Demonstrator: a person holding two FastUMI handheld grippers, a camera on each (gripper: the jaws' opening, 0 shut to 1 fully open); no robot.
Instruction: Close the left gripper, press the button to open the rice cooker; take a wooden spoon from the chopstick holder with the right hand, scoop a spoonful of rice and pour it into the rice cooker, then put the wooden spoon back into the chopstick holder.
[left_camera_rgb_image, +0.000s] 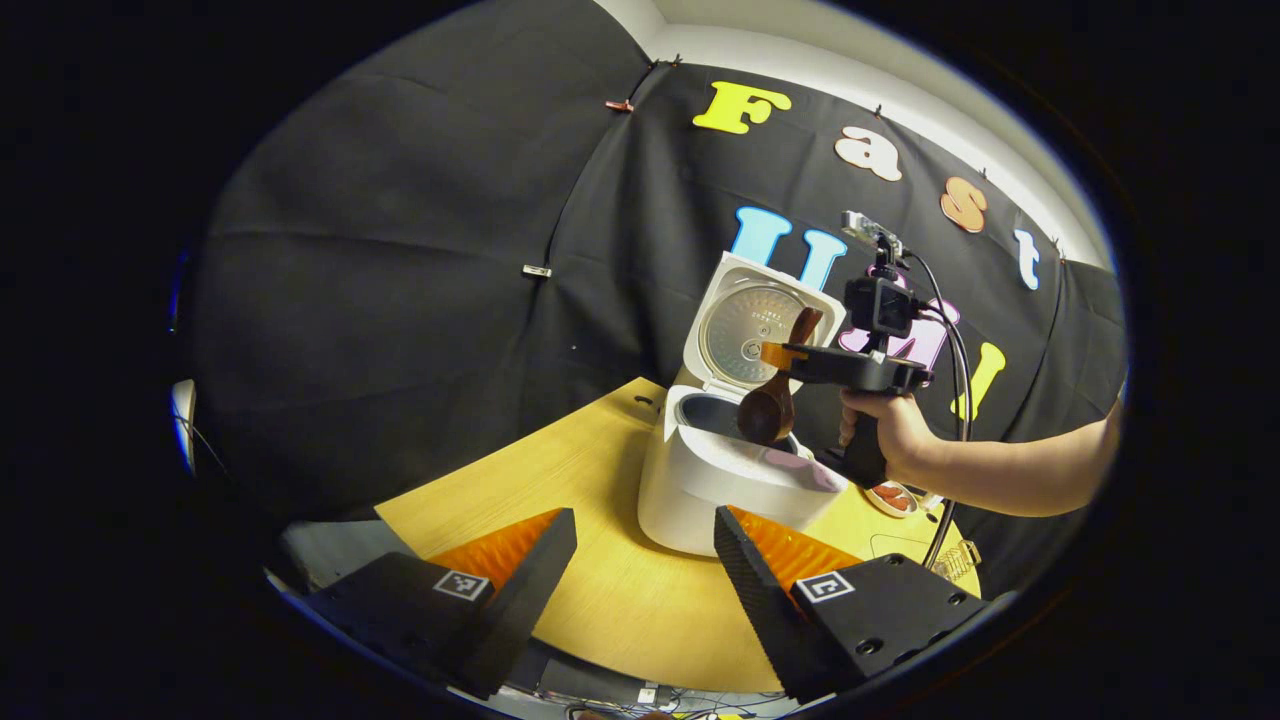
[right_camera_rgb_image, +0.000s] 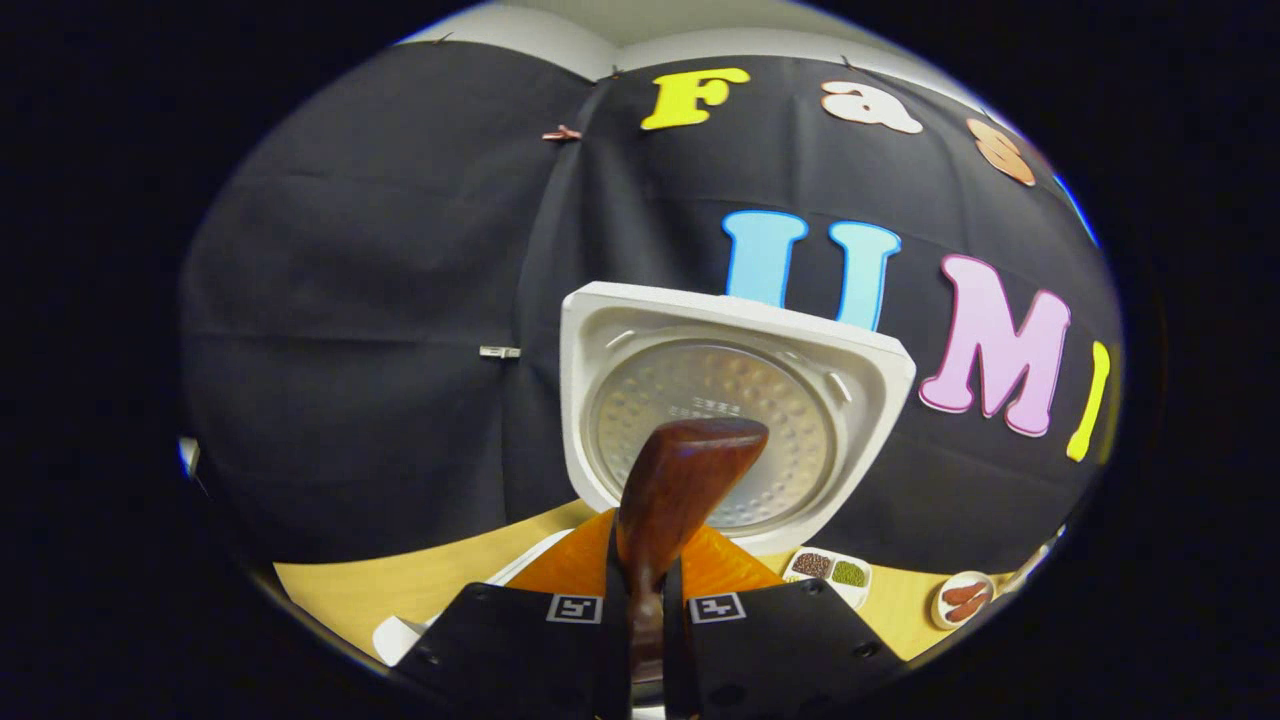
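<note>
The white rice cooker (left_camera_rgb_image: 720, 480) stands on the wooden table with its lid (left_camera_rgb_image: 760, 320) swung up and the inner pot exposed. A hand holds my right gripper (left_camera_rgb_image: 780, 355) above the pot, shut on the handle of a dark wooden spoon (left_camera_rgb_image: 768, 405) whose bowl hangs down over the opening. In the right gripper view the right gripper (right_camera_rgb_image: 640, 560) clamps the spoon handle (right_camera_rgb_image: 685, 475), which sticks up in front of the lid's metal inner plate (right_camera_rgb_image: 730, 400). My left gripper (left_camera_rgb_image: 645, 520) is open and holds nothing, a short way in front of the cooker's base.
The yellow table (left_camera_rgb_image: 560, 480) runs left of the cooker. Small dishes sit to the right: one with beans (right_camera_rgb_image: 830, 570) and one with reddish pieces (right_camera_rgb_image: 965, 595). A gold wire rack (left_camera_rgb_image: 960, 555) and a cable lie at the table's right edge.
</note>
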